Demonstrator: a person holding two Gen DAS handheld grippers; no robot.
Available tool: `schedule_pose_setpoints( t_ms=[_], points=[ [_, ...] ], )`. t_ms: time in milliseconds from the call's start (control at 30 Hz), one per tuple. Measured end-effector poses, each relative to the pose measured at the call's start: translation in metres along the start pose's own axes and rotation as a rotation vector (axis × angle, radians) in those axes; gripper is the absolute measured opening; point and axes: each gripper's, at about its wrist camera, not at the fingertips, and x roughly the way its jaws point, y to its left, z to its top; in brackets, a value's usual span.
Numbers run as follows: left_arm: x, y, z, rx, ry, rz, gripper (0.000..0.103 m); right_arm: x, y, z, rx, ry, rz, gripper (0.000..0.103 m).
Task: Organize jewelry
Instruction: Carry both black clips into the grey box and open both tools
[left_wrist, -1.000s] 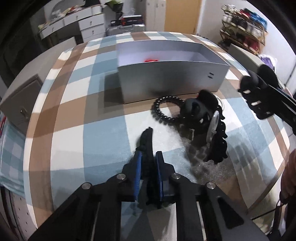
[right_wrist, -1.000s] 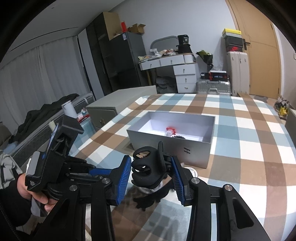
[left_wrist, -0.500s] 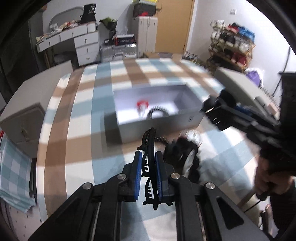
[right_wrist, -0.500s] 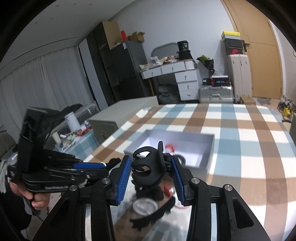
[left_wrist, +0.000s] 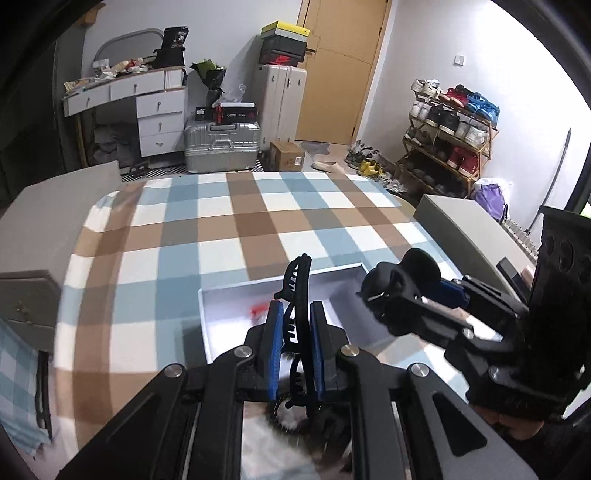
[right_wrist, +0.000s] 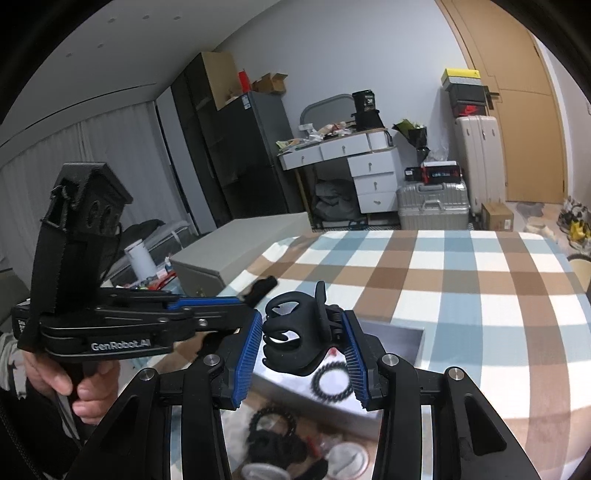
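My left gripper (left_wrist: 295, 339) is shut on a thin black toothed hair clip (left_wrist: 297, 291), held in the air above the near side of the open grey box (left_wrist: 229, 291). A red item (left_wrist: 260, 309) lies inside the box. My right gripper (right_wrist: 301, 354) is shut on a black claw hair clip (right_wrist: 291, 339), also raised over the box (right_wrist: 417, 339); it shows in the left wrist view (left_wrist: 406, 291) at the right. A black coiled hair tie (right_wrist: 330, 382) lies in the box.
The table wears a blue, brown and white checked cloth (left_wrist: 258, 221). Below the right gripper, in front of the box, lie a black beaded bracelet (right_wrist: 273, 421), another black clip and small round clear containers (right_wrist: 349, 458). A grey cabinet (left_wrist: 33, 221) stands left of the table.
Both grippers have risen from the table with their clips and moved forward over the box. The views tilted up toward the room.
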Motion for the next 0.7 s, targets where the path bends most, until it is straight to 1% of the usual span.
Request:
schedule_pose_setpoints(
  t_ms=[300, 433, 700],
  points=[
    [0.018, -0.006, 0.013, 0.015, 0.007, -0.037, 0.01, 0.017, -0.017, 0.005, 0.019, 0.002, -0.003, 0.042],
    [0.023, -0.007, 0.014, 0.024, 0.018, -0.041, 0.01, 0.022, -0.022, 0.005, 0.024, 0.009, -0.008, 0.042],
    [0.034, -0.003, 0.014, 0.015, 0.042, -0.071, 0.01, 0.032, -0.031, -0.001, 0.039, 0.045, -0.017, 0.042]
  ],
)
